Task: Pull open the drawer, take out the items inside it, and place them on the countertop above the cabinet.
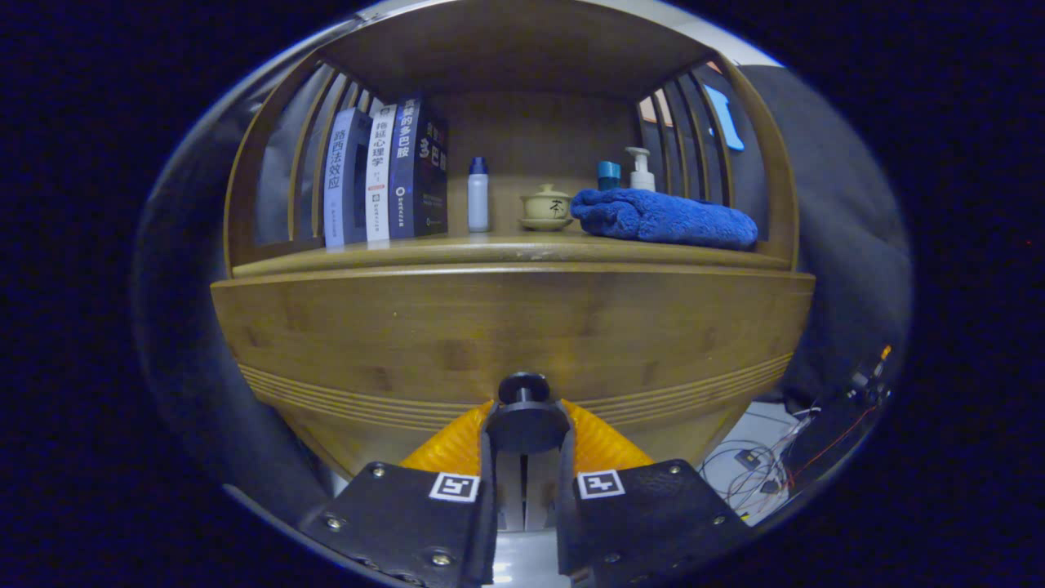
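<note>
1. Cabinet [522, 122]: a wooden unit with slatted sides. Its open shelf serves as the countertop [506, 249], the surface where the drawer's items are to go.
2. Drawer [506, 327]: sits directly below the countertop. Its long axis runs side to side, and its front faces the gripper. No gap shows along its top edge, so it is judged shut; the contents are hidden.
3. Towel [665, 219]: blue, folded, lying at the right of the countertop with its long axis across the shelf.
4. Books [384, 175]: three, upright, leaning on the left slats. They leave the middle front of the countertop free for placing.
5. Small items: a white bottle [478, 196], a lidded cup [546, 206] on a saucer, a pump bottle [640, 170] and a blue-capped jar [608, 174] behind the towel.
6. Gripper [526, 425]: fingers narrow, one on each side of the knob. Both appear to press on it, a hold suited to a straight pull.
7. Knob [524, 388]: dark, round, low on the drawer front at its centre. Its stem points out toward the gripper, along the likely line of pull.
</note>
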`<state>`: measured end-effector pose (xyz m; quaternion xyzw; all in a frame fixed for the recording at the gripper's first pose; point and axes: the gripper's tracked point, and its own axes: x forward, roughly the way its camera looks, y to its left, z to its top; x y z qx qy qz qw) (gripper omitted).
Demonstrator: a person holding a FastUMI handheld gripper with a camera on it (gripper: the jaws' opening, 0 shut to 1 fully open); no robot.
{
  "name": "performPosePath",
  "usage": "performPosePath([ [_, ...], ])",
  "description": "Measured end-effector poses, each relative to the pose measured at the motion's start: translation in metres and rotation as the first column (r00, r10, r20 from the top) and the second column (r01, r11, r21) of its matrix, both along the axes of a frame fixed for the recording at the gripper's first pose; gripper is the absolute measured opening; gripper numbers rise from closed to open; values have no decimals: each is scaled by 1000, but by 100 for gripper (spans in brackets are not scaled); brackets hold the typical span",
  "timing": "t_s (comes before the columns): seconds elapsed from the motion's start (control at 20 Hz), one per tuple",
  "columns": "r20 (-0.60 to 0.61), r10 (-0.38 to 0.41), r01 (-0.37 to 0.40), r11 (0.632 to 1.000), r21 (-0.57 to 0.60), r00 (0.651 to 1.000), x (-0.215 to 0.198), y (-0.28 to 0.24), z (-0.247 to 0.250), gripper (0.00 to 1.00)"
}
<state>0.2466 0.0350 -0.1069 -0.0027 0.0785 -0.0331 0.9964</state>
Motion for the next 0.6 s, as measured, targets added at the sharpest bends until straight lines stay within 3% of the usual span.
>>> performPosePath([
  [0.6, -52, 2, -3, 1000, -20, 999, -115, -6, -13, 29],
])
